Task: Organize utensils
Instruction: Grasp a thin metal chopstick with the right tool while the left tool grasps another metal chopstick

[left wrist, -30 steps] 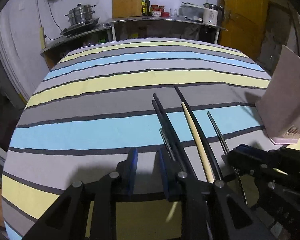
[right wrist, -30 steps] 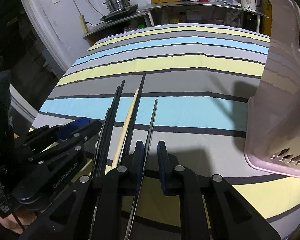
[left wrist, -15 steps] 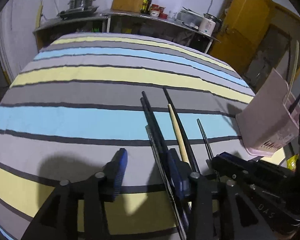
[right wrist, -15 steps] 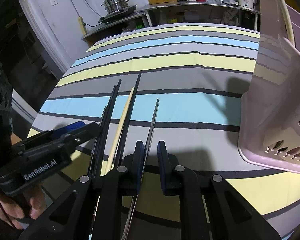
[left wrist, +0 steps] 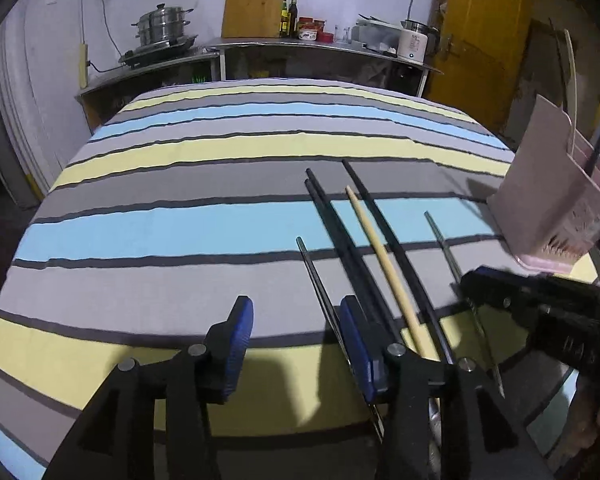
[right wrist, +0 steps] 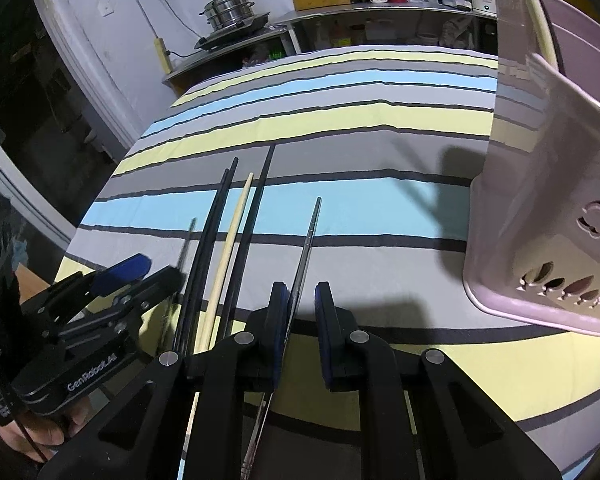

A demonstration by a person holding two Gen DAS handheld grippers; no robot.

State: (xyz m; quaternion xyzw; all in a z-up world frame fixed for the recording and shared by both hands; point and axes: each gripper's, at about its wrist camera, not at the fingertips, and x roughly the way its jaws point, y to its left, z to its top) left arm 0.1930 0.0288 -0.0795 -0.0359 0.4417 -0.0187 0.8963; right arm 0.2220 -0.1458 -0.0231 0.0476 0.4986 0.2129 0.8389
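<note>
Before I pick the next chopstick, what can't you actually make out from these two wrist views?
- Near ends of the black chopsticks and wooden chopstick: left view, hidden under the left gripper.
- Inside of the pink holder: both views, walled off and cut by the right edge.
- Left metal chopstick: right view, blurred.
- Whether the right gripper touches the metal chopstick: unclear.

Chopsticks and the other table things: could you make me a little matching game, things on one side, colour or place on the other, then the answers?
Things:
1. wooden chopstick
2. holder
3. left gripper
4. steamer pot

Descriptions:
A. pink, standing at the table's right edge
B. jaws apart, nothing between them
C. pale, lying between black chopsticks
D. shiny metal, on the back counter

Pairs: 1-C, 2-A, 3-B, 4-D
</note>
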